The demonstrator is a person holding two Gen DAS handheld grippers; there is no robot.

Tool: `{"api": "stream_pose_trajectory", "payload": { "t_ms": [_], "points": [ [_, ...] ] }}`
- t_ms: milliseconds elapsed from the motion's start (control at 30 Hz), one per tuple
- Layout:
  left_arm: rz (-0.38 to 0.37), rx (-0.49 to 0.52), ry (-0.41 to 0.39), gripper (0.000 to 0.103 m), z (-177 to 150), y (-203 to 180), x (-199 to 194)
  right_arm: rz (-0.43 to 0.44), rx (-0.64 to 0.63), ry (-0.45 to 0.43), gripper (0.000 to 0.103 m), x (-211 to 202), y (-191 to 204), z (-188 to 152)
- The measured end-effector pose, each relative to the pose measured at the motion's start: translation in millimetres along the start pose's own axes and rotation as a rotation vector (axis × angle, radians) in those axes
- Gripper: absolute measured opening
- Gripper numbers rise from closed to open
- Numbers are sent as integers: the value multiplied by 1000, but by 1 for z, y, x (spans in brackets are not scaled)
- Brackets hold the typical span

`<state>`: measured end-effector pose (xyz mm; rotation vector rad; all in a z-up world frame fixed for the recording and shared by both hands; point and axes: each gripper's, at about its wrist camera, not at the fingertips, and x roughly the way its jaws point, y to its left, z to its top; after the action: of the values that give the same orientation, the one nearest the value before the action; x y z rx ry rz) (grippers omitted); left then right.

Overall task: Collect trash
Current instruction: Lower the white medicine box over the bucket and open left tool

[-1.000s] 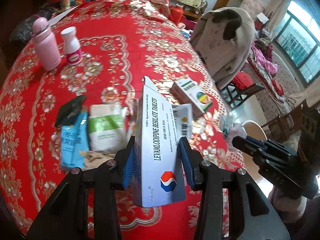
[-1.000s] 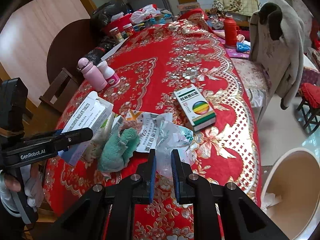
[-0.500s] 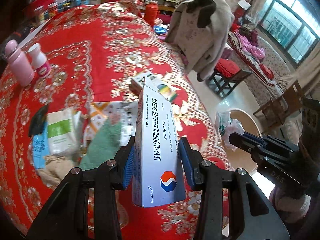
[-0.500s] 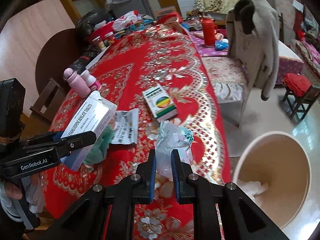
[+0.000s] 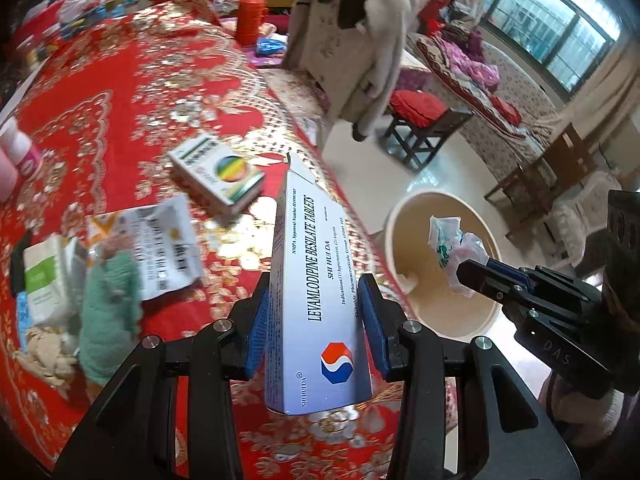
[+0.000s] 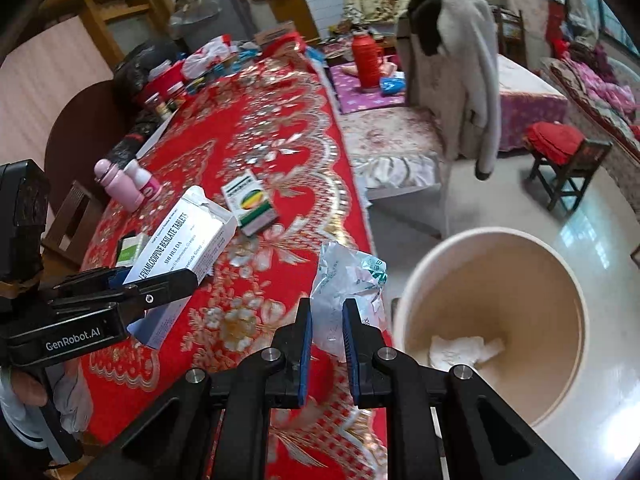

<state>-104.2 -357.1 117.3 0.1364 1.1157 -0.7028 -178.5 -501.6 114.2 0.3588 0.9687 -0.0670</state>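
The white tablet box (image 5: 320, 304) was clamped upright between the blue pads of the left gripper (image 5: 316, 320), jaws partly spread to the box's width, at the lower centre of the left wrist view. Its torn top flap stood open. In the right wrist view the same box (image 6: 188, 248) was seen at the left, above the red tablecloth (image 6: 264, 128) and short of the table's edge.

The crumpled plastic wrapper (image 6: 344, 280) was pinched in the right gripper (image 6: 326, 340), whose jaws were drawn almost together on it, at the lower centre of that view. In the left wrist view the wrapper (image 5: 456, 248) was seen in front of the bin's mouth.

The round beige bin (image 6: 560, 280) stood on the pale floor at the lower right, just beside the cloth's hanging edge, with white crumpled paper (image 6: 464, 352) lying in its bottom. Its mouth was otherwise unobstructed.

Left on the cloth were a green-and-white box (image 5: 220, 172), a torn printed packet (image 5: 160, 248) and a green cloth (image 5: 112, 312), all in the left half of the left wrist view. A pink bottle (image 6: 116, 184) stood at mid left of the right wrist view.

Beyond the bin, open floor was bounded by a chair draped with a pale coat (image 6: 460, 64) and a wooden stool (image 6: 568, 168) with a red cushion.
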Motion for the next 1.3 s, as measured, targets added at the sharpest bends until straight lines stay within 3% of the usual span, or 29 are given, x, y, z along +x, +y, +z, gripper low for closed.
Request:
{"api": "stream_pose_trajectory", "payload": {
  "t_ms": [667, 1300],
  "points": [
    [-120, 95, 89, 40, 9, -90, 64, -104, 151, 22, 14, -22, -89, -31],
    [-167, 92, 149, 41, 13, -132, 109, -141, 231, 58, 14, -23, -141, -47]
  ]
}}
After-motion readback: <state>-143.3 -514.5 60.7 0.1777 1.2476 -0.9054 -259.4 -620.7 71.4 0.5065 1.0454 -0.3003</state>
